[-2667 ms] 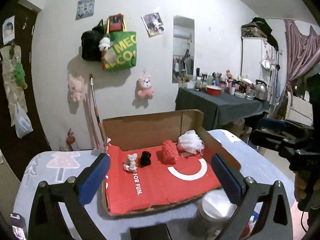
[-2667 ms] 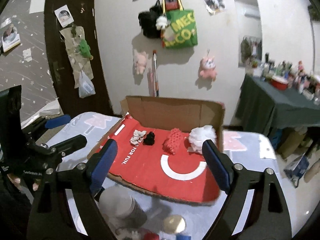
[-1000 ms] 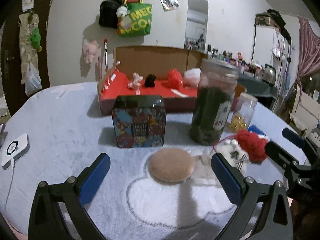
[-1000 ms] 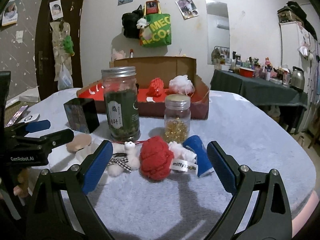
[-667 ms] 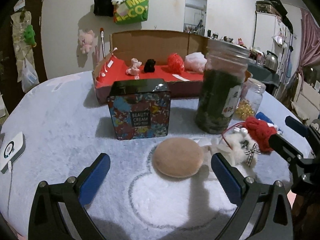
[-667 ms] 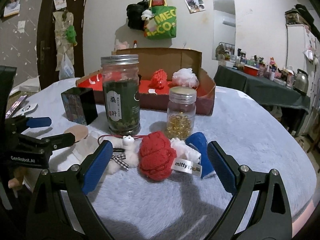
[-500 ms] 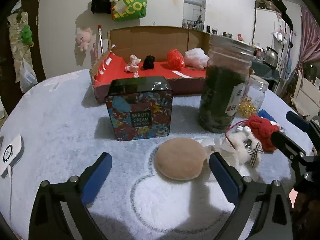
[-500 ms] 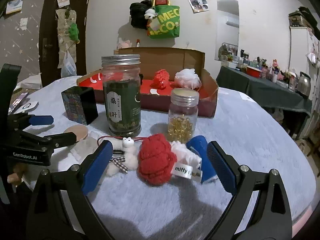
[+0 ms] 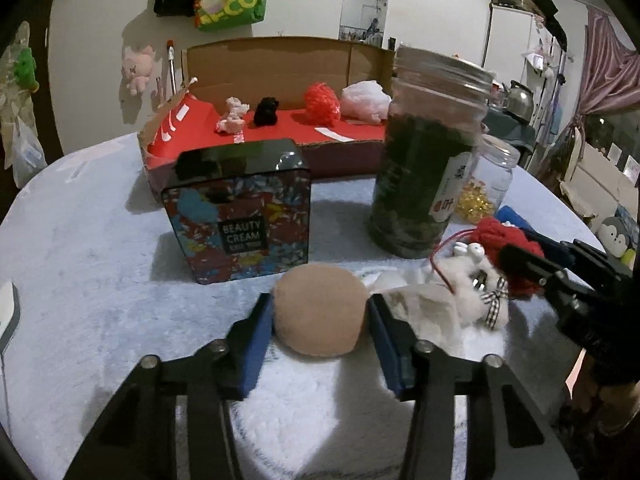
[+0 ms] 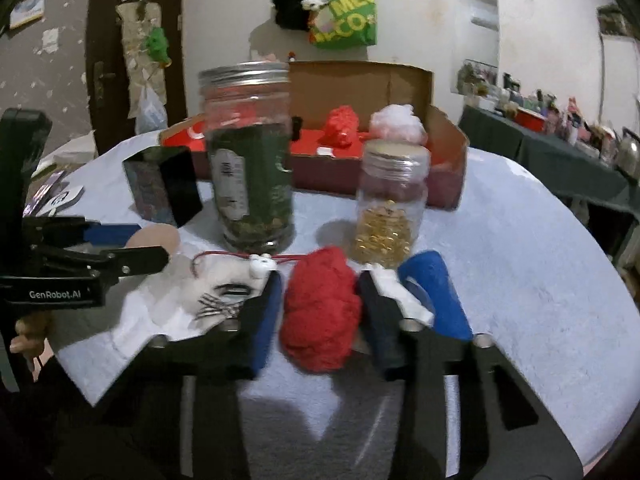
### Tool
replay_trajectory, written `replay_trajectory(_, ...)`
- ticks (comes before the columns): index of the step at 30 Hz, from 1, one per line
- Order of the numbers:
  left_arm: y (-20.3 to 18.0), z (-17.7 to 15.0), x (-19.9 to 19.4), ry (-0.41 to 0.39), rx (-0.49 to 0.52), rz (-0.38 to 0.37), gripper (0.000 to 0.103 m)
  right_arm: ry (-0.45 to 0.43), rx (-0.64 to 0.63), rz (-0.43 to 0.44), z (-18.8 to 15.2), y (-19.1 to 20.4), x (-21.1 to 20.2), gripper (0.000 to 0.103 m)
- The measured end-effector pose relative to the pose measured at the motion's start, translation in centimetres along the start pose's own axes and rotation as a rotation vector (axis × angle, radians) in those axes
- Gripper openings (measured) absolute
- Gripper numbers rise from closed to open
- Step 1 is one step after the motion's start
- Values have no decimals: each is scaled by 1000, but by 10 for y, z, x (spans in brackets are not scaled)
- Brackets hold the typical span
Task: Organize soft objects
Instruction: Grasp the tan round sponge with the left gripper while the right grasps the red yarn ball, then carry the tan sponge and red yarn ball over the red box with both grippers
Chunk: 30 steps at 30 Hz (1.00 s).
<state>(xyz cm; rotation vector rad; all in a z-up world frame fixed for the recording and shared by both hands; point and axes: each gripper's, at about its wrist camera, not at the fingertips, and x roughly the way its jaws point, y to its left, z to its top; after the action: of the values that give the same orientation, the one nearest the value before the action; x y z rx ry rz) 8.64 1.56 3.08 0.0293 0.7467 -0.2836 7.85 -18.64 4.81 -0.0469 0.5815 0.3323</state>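
My left gripper point(image 9: 320, 316) is shut on a round tan powder puff point(image 9: 320, 308) that lies on the grey tablecloth. My right gripper point(image 10: 318, 304) is shut on a red knitted ball point(image 10: 320, 312). The red ball also shows in the left wrist view point(image 9: 500, 244). A white plush bunny with a checked bow point(image 10: 228, 284) lies left of the red ball. A blue soft piece point(image 10: 436, 292) and a white plush with a tag point(image 10: 396, 292) lie to its right. The open cardboard box with a red floor point(image 9: 360, 132) holds several small soft things.
A tall jar of green leaves point(image 9: 424, 152) and a small jar of gold beads point(image 10: 388, 200) stand behind the soft toys. A patterned tin box point(image 9: 240, 208) stands behind the puff. A white device point(image 9: 6, 312) lies at the table's left edge.
Both grippers came down from over the box to the table's near side. Both have closed, the left around the tan puff, the right around the red knitted ball.
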Motion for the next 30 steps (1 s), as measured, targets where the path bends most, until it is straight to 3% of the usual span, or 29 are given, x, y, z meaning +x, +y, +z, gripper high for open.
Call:
replay_trajectory(2,-2,0,-4,-8,6,-8,34,-13,36,25,0,-7,-5,31)
replay_trajectory(9,-6,8,-22,-57,15,-23,29,-84,45,40,12,-7,-24,30)
replay_trajectory(30,-18,17,-30,-67,11,-113,28,-149,89,105,30,-3,-44,30)
